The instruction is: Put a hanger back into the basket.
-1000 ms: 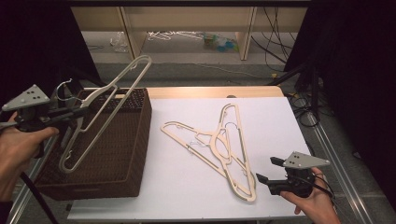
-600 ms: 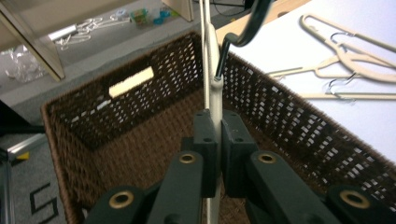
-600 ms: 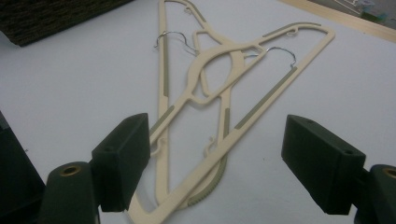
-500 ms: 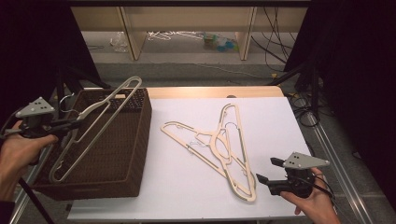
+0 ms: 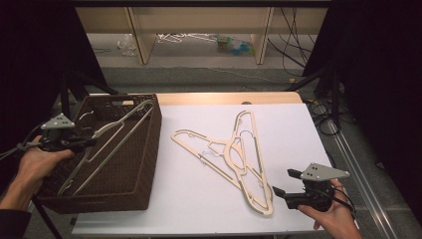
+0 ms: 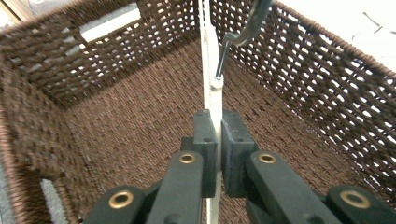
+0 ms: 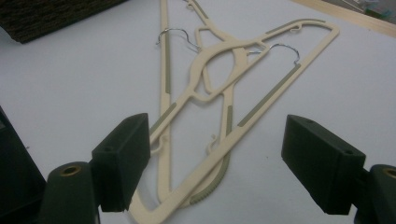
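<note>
A cream plastic hanger [image 5: 122, 122] slants down into the brown wicker basket [image 5: 144, 174] at the table's left. My left gripper [image 5: 85, 143] is shut on it over the basket's left side. In the left gripper view the pads [image 6: 205, 135] pinch the thin hanger body [image 6: 211, 65] just below its metal hook [image 6: 238, 35], above the basket floor [image 6: 130, 126]. Two more cream hangers [image 5: 239, 154] lie crossed on the white table [image 5: 199, 204]. My right gripper [image 5: 284, 182] rests near the front right, open, its jaws wide apart just short of the hangers' [image 7: 261, 98] near ends.
A wooden strip [image 5: 224, 98] runs along the table's far edge. Beyond it stand shelf legs [image 5: 142, 40] and floor clutter [image 5: 234, 45]. Cables [image 5: 323, 107] hang at the right. Bare white surface lies in front of the hangers and at the table's far right.
My left hand has come down and brought the held hanger from above the basket rim into the basket. The right gripper and the two table hangers have not moved.
</note>
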The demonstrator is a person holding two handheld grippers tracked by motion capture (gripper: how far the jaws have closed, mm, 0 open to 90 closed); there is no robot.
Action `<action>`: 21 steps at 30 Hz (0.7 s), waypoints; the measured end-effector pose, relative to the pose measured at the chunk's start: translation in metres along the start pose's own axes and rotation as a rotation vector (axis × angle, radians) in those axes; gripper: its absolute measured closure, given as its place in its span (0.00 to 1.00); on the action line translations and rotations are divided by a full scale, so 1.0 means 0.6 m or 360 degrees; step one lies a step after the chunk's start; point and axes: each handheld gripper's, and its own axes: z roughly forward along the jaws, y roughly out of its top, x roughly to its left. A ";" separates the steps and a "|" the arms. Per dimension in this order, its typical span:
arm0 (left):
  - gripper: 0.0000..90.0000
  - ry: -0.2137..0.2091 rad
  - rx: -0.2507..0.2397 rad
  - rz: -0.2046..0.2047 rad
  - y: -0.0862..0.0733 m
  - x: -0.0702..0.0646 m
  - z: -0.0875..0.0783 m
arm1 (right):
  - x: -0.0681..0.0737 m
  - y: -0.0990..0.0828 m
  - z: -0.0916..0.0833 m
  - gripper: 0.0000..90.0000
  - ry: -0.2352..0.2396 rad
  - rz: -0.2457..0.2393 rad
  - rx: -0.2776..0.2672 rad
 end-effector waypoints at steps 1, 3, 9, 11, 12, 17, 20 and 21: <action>0.95 -0.0007 0.0027 -0.0016 -0.002 0.003 0.007 | 0.000 -0.001 0.000 0.28 -0.0001 0.0005 0.0003; 0.95 -0.0014 0.0064 -0.0037 -0.006 0.008 0.015 | 0.000 -0.001 0.000 0.28 0.0000 0.0004 0.0003; 0.95 -0.0003 0.0076 -0.0153 -0.014 0.011 0.042 | 0.000 -0.001 0.001 0.28 -0.0002 -0.0002 0.0004; 0.93 0.0001 0.0067 -0.0186 -0.016 0.018 0.045 | 0.000 -0.002 0.001 0.28 -0.0001 -0.0003 0.0009; 0.93 0.0001 0.0067 -0.0186 -0.016 0.018 0.045 | 0.000 -0.002 0.001 0.28 0.0002 -0.0002 0.0007; 0.86 0.0157 0.0036 -0.0214 -0.028 0.037 0.047 | 0.001 -0.004 0.004 0.28 0.0009 -0.0006 0.0016; 0.82 0.0182 0.0050 -0.0206 -0.032 0.040 0.046 | 0.001 -0.005 0.006 0.28 0.0012 -0.0009 0.0021; 0.77 0.0229 0.0040 -0.0333 -0.035 0.031 0.047 | 0.002 -0.005 0.006 0.28 0.0011 0.0000 0.0025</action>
